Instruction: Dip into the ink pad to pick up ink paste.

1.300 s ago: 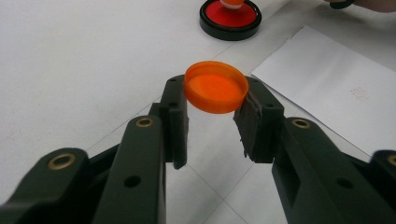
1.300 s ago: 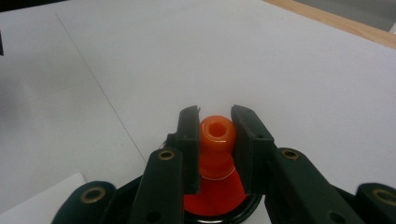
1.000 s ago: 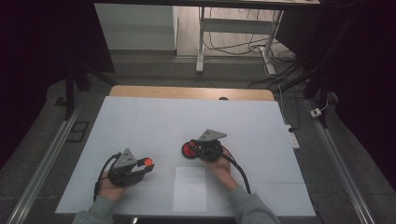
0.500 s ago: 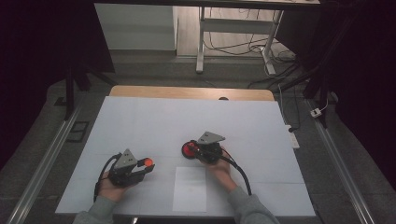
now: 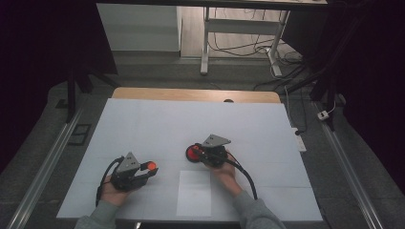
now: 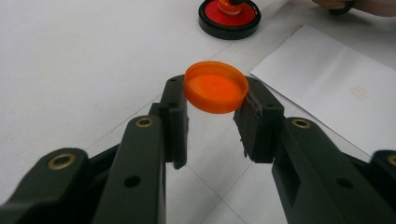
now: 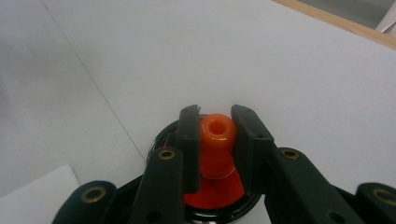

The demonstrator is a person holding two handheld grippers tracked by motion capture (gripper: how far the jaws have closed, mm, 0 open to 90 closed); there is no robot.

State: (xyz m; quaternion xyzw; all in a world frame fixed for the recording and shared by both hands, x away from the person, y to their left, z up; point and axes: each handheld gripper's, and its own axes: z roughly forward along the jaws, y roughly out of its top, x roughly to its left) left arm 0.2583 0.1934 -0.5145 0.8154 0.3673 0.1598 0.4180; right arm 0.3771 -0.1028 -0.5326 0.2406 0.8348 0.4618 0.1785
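My left gripper (image 6: 215, 93) is shut on a round orange cap (image 6: 216, 87), held at its rim just above the white table; in the high view that cap (image 5: 152, 166) glows at the tip of the left gripper (image 5: 149, 170). My right gripper (image 7: 215, 126) is shut on an orange stamp handle (image 7: 216, 135), which stands upright over a round black-rimmed red ink pad (image 7: 219, 193). From above, the red pad (image 5: 194, 152) lies just left of the right gripper (image 5: 199, 151). The left gripper view catches the pad (image 6: 229, 16) farther off.
A white sheet of paper (image 5: 194, 192) lies between my two hands near the front edge; the left gripper view has it (image 6: 336, 88) at the right. The white table cover (image 5: 191, 124) stretches back to a wooden edge (image 5: 191, 94). Cables and metal frame legs sit beyond.
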